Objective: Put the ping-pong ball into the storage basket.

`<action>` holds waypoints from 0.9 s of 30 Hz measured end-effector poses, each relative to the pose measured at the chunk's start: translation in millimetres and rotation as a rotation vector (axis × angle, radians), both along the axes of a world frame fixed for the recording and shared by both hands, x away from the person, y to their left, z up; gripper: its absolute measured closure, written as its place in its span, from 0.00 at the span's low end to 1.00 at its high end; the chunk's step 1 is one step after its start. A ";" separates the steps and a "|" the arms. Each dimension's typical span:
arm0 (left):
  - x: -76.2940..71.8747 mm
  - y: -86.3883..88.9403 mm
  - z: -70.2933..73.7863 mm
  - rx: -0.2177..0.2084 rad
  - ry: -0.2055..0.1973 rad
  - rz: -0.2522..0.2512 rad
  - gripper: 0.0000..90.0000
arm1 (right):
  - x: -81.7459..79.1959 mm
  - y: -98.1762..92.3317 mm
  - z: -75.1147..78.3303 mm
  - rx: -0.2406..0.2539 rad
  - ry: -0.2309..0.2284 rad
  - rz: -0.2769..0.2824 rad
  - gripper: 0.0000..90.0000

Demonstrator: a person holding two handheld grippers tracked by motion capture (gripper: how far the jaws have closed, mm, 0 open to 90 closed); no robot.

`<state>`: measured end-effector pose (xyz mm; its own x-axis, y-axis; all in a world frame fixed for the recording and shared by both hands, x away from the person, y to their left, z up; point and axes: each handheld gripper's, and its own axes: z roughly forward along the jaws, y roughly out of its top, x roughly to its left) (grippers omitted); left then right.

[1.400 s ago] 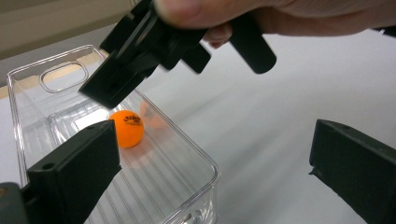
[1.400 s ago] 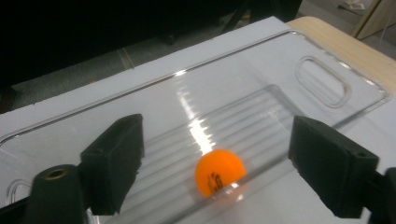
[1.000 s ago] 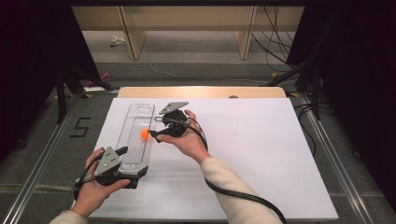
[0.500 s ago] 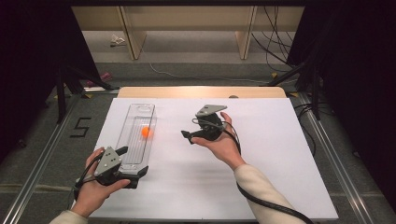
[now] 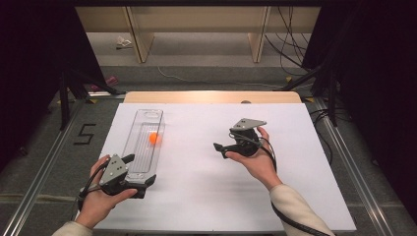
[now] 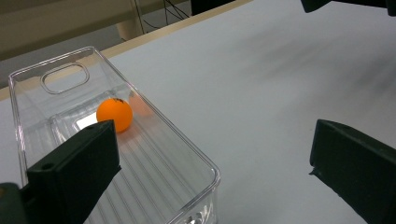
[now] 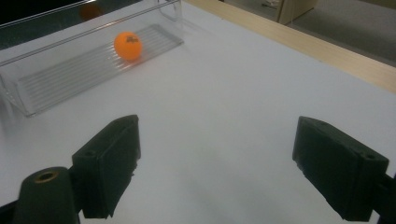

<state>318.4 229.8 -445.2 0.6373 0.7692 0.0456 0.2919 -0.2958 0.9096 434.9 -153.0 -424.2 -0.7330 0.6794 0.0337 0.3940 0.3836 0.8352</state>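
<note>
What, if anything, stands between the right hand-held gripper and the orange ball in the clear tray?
Only the tray's own clear side wall. The ball lies inside it, and the right hand-held gripper is open over bare white table to the side. Coming from above, nothing visible blocks it.

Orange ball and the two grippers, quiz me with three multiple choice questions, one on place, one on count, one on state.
1. Where is the orange ball?
A. in the clear tray
B. on the bare white table
C. between gripper jaws

2. How many balls are there?
A. three
B. one
C. two

3. How do the right gripper jaws stand?
A. shut on the ball
B. shut on nothing
C. open with nothing between

Answers: 1 A, it lies on the tray's ribbed floor. 2 B, a single ball shows. 3 C, bare table shows between them.
</note>
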 end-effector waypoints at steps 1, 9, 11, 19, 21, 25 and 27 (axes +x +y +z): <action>0.0 0.2 -0.2 0.002 0.001 -0.001 0.01 | -1.7 -4.1 0.4 0.000 -0.002 -0.003 0.18; 0.1 0.4 -0.4 0.002 0.002 0.001 0.01 | -17.6 -36.0 0.8 0.021 -0.007 -0.040 0.18; 0.0 0.3 -0.4 0.003 0.002 0.001 0.01 | -22.9 -43.2 -0.2 0.019 -0.005 -0.047 0.18; 0.1 0.6 -0.5 0.001 0.003 0.002 0.01 | -43.0 -70.4 -3.6 0.028 -0.002 -0.079 0.18; 0.1 0.4 -0.5 0.004 0.002 0.002 0.01 | -47.3 -74.9 -4.9 0.032 0.000 -0.082 0.18; -1.0 0.6 0.5 0.001 -0.001 0.005 0.01 | -53.5 -80.5 -5.9 0.037 0.000 -0.087 0.18; -1.0 0.9 0.6 -0.001 0.000 0.005 0.01 | -55.8 -82.7 -6.0 0.043 -0.002 -0.087 0.18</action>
